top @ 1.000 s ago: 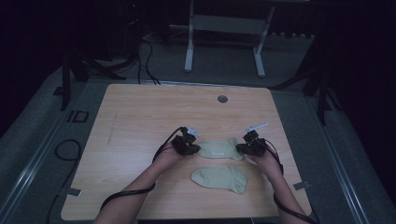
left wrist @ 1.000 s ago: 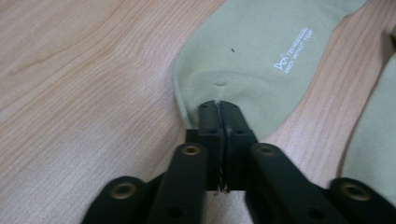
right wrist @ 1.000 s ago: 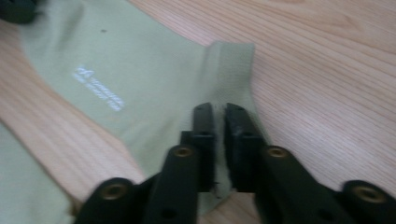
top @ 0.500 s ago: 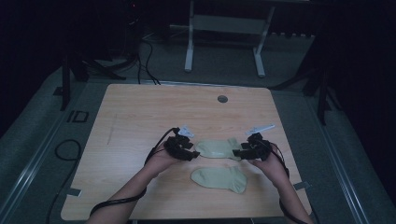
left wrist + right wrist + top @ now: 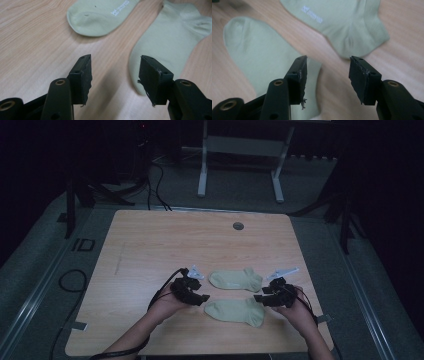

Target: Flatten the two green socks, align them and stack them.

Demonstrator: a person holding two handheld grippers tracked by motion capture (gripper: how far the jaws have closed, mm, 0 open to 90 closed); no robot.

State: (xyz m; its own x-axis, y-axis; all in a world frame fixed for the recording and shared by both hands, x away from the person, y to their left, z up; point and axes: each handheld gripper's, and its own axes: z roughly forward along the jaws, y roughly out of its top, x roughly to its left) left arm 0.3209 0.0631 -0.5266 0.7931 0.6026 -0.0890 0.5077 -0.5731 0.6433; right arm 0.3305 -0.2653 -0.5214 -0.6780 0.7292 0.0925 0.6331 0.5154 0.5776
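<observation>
Two pale green ankle socks lie flat on the wooden table (image 5: 150, 245). The far sock (image 5: 235, 280) carries a small white logo, and the near sock (image 5: 235, 311) lies just in front of it. My left gripper (image 5: 202, 297) hovers at the near sock's toe end, open, its jaws having just opened further with nothing between them. In the left gripper view the left gripper (image 5: 115, 60) faces the far sock (image 5: 100, 15) and near sock (image 5: 170, 37). My right gripper (image 5: 258, 298) is open at the cuff end, its jaws having just closed a little on nothing. The right gripper view shows the right gripper (image 5: 328, 60) over the near sock (image 5: 262, 57) and far sock (image 5: 342, 22).
A round grommet (image 5: 238, 226) sits near the table's far edge. Cables trail from both grippers over the near edge. Beyond the table stands a white metal frame (image 5: 240, 150) on a dark floor.
Both grippers have let go of the far sock's ends and drawn back toward the person, beside the near sock. Their jaws have gone from nearly shut to open.
</observation>
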